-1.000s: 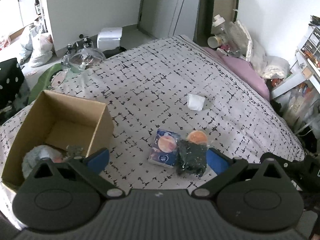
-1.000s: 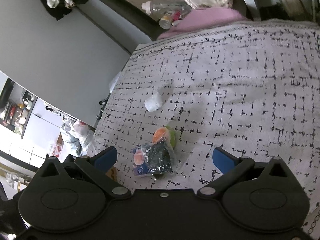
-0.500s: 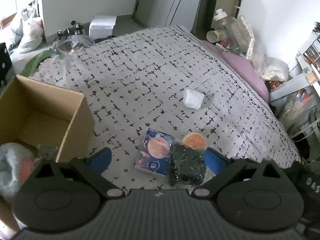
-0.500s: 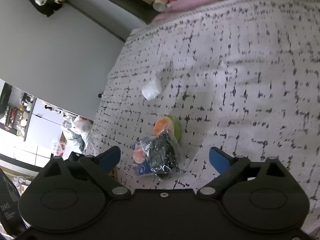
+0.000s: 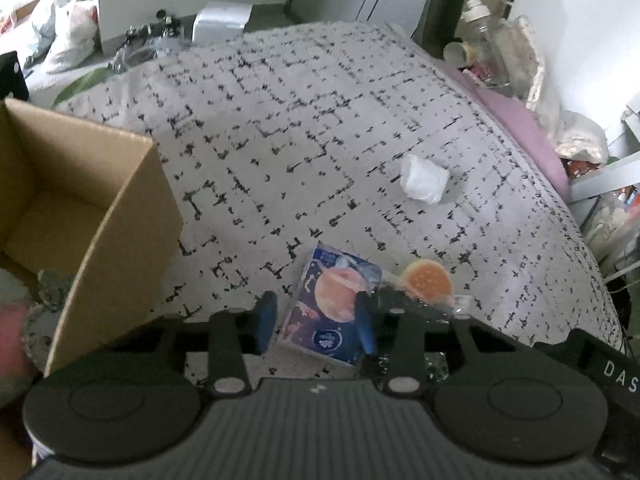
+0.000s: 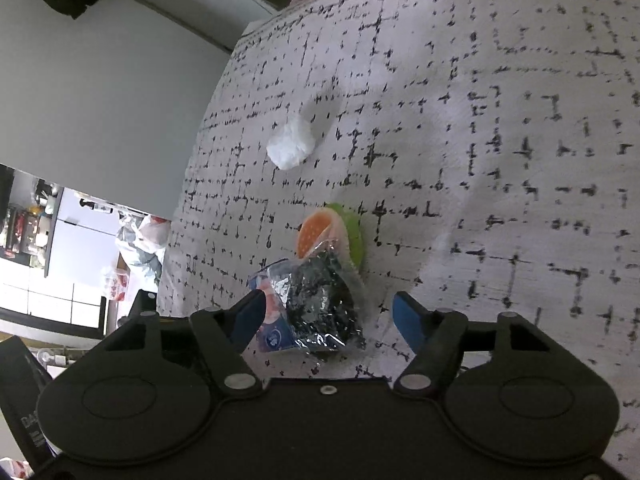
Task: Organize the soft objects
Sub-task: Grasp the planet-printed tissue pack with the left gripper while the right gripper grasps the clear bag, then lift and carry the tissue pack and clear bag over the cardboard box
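Blue-padded fingers of the left gripper [image 5: 316,322] now stand either side of the tissue pack [image 5: 334,312] on the bed [image 5: 280,128]; a second ago they were spread wide and well clear of it, so the gap has narrowed to about the pack's width; whether the pads already press on it cannot be told from the blurred left view; the pack lies flat on the patterned cover and does not look lifted. The right gripper [image 6: 326,318] has drawn closer to the same heap, its fingers open at a middling width around the black bundle in clear wrap [image 6: 320,304], not touching it as far as can be seen; that bundle lies against the tissue pack, with the orange and green sponge [image 6: 332,234] just behind it. The crumpled white wad [image 5: 424,178] sits apart, farther up the bed. The cardboard box [image 5: 116,216] stands open to the left, with some soft things already in its bottom; the left view has swung away from it toward the heap. The likely step is the pack's pickup for the box; three items remain out.
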Tool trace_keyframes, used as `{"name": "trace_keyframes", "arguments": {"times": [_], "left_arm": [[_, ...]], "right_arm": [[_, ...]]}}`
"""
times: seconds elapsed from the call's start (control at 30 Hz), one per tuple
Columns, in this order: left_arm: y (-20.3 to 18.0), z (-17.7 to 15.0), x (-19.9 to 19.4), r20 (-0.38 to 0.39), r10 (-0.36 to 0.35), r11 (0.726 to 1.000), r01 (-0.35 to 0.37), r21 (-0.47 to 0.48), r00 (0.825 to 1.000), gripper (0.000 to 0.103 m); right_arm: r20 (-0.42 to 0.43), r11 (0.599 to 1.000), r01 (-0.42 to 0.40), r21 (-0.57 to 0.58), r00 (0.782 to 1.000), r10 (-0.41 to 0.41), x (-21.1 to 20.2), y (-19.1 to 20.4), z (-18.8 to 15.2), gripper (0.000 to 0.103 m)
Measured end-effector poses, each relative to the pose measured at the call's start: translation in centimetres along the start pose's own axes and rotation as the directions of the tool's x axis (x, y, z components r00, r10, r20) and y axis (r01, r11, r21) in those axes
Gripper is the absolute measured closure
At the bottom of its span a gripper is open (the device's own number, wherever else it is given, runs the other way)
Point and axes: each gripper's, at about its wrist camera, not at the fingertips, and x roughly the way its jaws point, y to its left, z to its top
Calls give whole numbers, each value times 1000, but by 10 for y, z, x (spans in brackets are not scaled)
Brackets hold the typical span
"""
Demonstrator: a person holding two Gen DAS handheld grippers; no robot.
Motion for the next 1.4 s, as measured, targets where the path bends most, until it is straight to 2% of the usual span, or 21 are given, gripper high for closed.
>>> {"name": "trace_keyframes", "arguments": {"times": [0.37,0.5,0.67,0.8,0.93,1.07,1.4], "left_arm": [[1,6,28,-60,-27,999,26,-20,998,65],[-2,8,31,-72,-25,999,23,-22,997,65],[-6,9,33,-90,-12,1000,11,-14,996,57],[-14,2,40,-116,-13,1000,14,13,993,48],[-21,-4,42,-97,17,999,-13,45,995,48],[-18,-4,37,-94,13,1000,-11,27,996,54],[-20,-2,-1,-24,20,999,-19,40,999,54]], "right_arm": [[-33,1000,19,16,999,-19,23,-5,5,48],[-32,1000,12,18,999,-11,25,-6,5,60],[-7,1000,17,10,1000,-17,20,-4,7,69],[17,999,39,29,999,-39,13,-9,7,70],[31,999,41,30,999,-42,6,-11,7,70],[34,999,34,30,999,-35,1,-11,7,70],[56,1000,-16,-17,998,17,-15,0,4,70]]}}
